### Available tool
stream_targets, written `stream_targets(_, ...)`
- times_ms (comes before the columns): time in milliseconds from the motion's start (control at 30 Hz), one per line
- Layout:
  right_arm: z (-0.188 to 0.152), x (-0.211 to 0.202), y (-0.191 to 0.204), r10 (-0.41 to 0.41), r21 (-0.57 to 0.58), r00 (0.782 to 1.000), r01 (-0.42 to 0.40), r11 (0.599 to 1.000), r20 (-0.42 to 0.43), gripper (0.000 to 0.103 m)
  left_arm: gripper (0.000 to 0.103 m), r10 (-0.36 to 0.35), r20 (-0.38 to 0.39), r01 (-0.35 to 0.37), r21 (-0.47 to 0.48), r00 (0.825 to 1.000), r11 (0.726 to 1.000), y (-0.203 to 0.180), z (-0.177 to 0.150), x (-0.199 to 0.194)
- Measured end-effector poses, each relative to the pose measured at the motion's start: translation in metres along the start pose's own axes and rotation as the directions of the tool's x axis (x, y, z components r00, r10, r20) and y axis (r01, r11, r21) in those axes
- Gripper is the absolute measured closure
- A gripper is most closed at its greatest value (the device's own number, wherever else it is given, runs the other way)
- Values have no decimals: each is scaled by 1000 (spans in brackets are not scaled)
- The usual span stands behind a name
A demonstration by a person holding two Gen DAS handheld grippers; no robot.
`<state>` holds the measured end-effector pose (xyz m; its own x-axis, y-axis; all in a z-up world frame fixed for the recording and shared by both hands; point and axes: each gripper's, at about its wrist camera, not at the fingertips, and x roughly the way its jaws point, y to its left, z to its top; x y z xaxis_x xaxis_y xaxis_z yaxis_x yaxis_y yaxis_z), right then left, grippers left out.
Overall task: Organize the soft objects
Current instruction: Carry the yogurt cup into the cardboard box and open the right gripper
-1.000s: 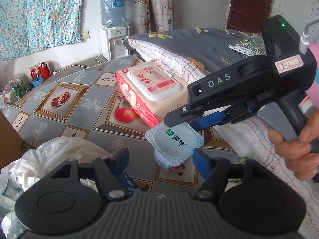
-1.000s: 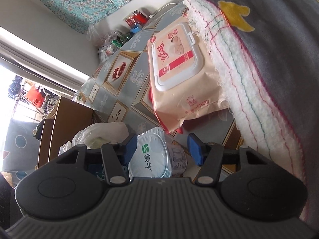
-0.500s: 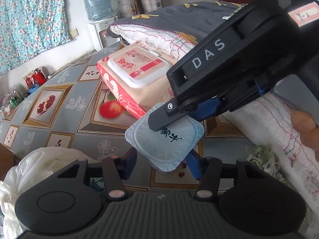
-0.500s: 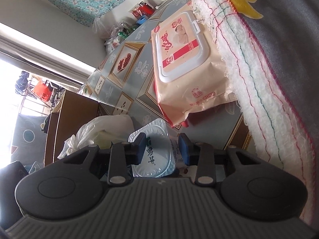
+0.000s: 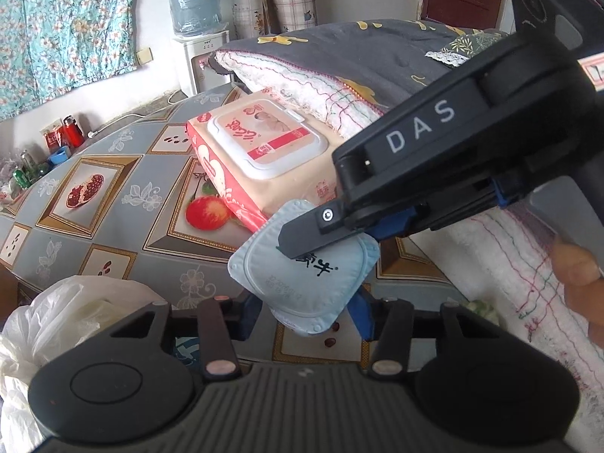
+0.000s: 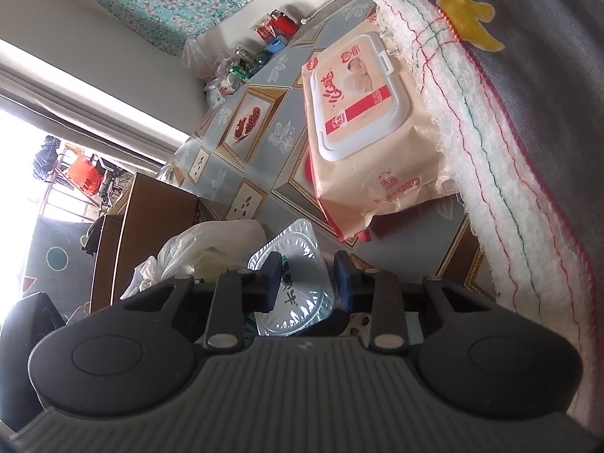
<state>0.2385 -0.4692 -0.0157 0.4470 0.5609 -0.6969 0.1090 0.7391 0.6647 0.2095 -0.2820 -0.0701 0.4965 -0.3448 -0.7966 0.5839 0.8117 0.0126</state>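
Note:
A yogurt cup (image 5: 302,279) with a pale blue foil lid is held above the patterned tablecloth. My right gripper (image 6: 307,283) is shut on the yogurt cup (image 6: 298,302), gripping its top; in the left wrist view the right gripper (image 5: 324,241) comes in from the right over the lid. My left gripper (image 5: 307,313) stands around the cup's lower body, blue pads on either side; whether they touch it is hidden by the lid. A pink wet-wipes pack (image 5: 264,158) lies behind the cup; it also shows in the right wrist view (image 6: 362,136).
A folded grey quilt with white towelling (image 5: 339,71) lies to the right of the wipes. A white plastic bag (image 5: 56,321) sits at the near left. The tablecloth (image 5: 113,196) covers the table. A water dispenser (image 5: 196,37) and small bottles (image 5: 64,136) stand farther back.
My right gripper has closed on the yogurt cup's top and tilted it. My left gripper has moved closer around the cup and narrowed.

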Motion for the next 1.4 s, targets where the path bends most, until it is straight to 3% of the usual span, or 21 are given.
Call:
stream_targets(233,-5,-39,42,36,-71,997,-31,997,65,74,53,33,101,-31,-23,994,999,-1,7,-53)
stream_targets(467,-16,-71,117,83,-184,992,-65,981,94,74,52,100,210,-85,-79,972,993,18,-2,-124)
stream_targets(633,-30,-67,187,141,-275,988,-118,954,66,74,52,164,258,-127,-155,952,980,56,-24,-176)
stream_targets(800,-48,-34,260,184,-353,983,-177,919,-12,74,52,239,248,-174,-259,939,950,110,-56,-218)
stream_targets(1000,-78,36,349,232,-388,957,-283,877,-174,74,52,359,170,-282,-357,918,890,179,-108,-268)
stream_targets(1133,-105,108,400,236,-345,920,-341,874,-312,73,52,406,52,-349,-419,912,838,231,-140,-279)
stream_targets(1400,-155,221,431,170,-262,854,-332,906,-492,72,52,376,-168,-408,-502,911,762,311,-200,-261)
